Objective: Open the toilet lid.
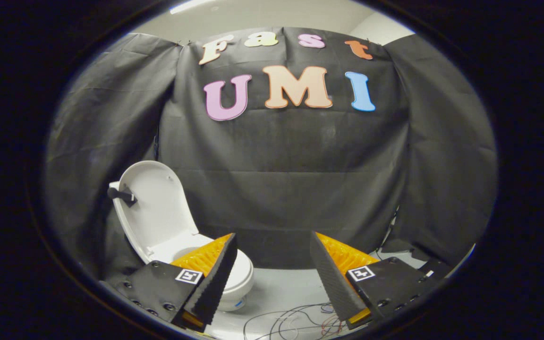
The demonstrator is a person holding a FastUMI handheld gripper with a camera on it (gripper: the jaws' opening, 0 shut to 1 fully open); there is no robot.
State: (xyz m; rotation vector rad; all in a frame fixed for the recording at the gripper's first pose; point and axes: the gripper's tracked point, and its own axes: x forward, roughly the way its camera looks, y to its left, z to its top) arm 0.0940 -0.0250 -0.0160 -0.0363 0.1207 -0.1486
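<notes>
A white toilet (pixel 240 276) stands on the floor beyond and to the left of my fingers, partly hidden by the left finger. Its lid (pixel 156 210) is raised and leans back against the black cloth wall, with its inner face toward me. A small black handle (pixel 122 193) sticks out from the lid's left edge. My gripper (pixel 272 245) is open, with a wide gap and nothing between the fingers. It is well clear of the toilet and touches nothing.
Black cloth walls close the booth behind and on both sides. A pale grey floor (pixel 281 288) lies ahead. Thin loose wires (pixel 295 321) sprawl on the floor just below the gap between the fingers.
</notes>
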